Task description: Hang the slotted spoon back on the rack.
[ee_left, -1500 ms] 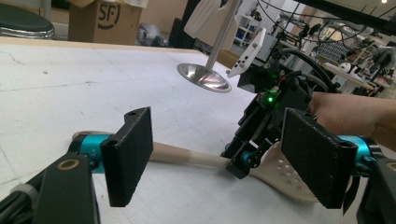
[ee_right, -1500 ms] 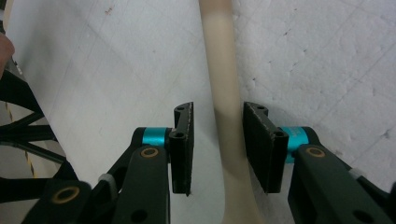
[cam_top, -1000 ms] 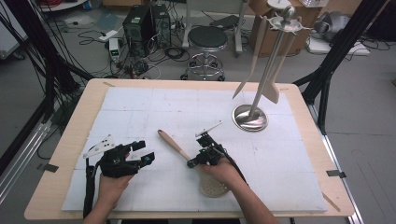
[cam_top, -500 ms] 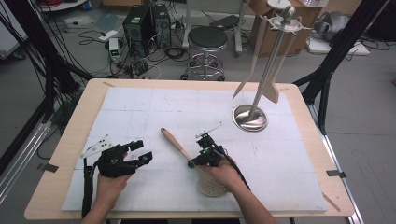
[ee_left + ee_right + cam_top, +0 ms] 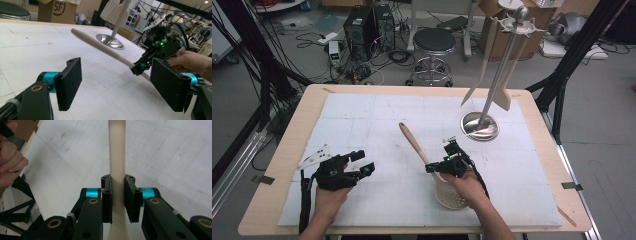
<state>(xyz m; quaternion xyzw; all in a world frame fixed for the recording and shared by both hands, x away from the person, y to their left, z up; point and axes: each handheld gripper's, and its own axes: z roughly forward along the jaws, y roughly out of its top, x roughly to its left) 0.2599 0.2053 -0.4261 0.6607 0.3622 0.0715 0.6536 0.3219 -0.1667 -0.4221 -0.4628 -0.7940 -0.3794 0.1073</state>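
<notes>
**Right gripper clamps the slotted spoon's handle; left gripper rests wide**

The right gripper (image 5: 443,168) holds a cream plastic slotted spoon (image 5: 428,159) by its long handle. In the right gripper view the two black jaws press on either side of the pale handle (image 5: 117,157), which runs straight up between them and away over the white mat. The jaws have just been closing, and the handle sits clamped between their pads.

In the high view the spoon lies at a slant near the middle of the worktop (image 5: 282,165): its rounded handle tip points to the far left, while its perforated bowl (image 5: 451,196) lies at the near edge, partly under the person's right hand (image 5: 464,187). The left gripper view shows the handle raised off the mat, tilting upward toward its tip.

The left gripper (image 5: 362,162) sits at the near left of the worktop, well apart from the spoon. Its jaws stand wide with nothing between them, as the left gripper view shows, and the person's left hand (image 5: 331,192) grips its body.

At the far right of the worktop stands a silver metal utensil stand (image 5: 492,85) on a round shiny base, with two cream utensils hanging from its top. A white gridded mat (image 5: 377,115) covers most of the pale wooden worktop.
</notes>
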